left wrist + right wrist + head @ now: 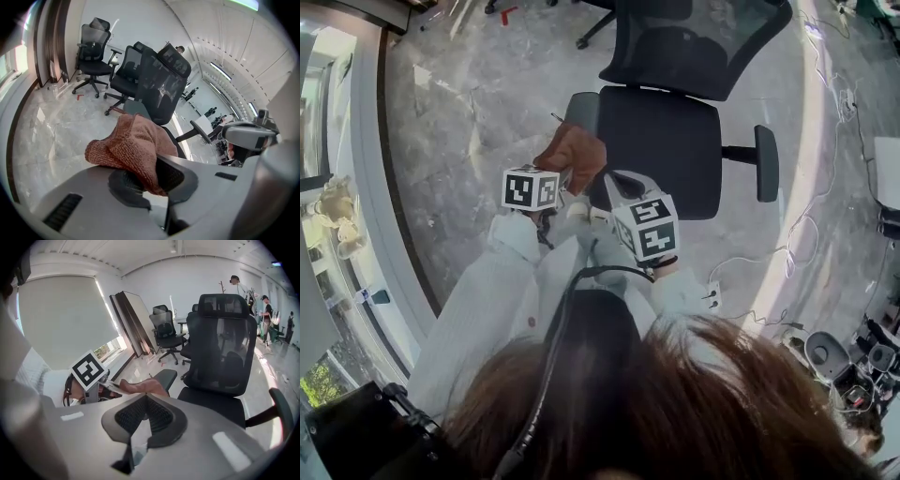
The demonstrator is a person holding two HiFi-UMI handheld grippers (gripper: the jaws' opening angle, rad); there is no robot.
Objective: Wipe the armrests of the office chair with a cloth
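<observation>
Left gripper is clamped on a rust-brown knitted cloth. One edge is pinched between the pads, the rest bunched out ahead of the jaws, so a soft wad leads rather than plastic.

Right gripper has its jaws together with nothing in them. It sits just beside the left one, held back; looks like a spare for now.

Black mesh-backed office chair faces the person. The cloth hangs at the front end of the grey-padded armrest on the person's left; can't tell if it's touching the pad. The other armrest sticks out on the far side of the seat, nothing near it.

My read: wipe not started, lining up on the near pad. Next move needs the wad pressed flat on the pad top and dragged along its length.
</observation>
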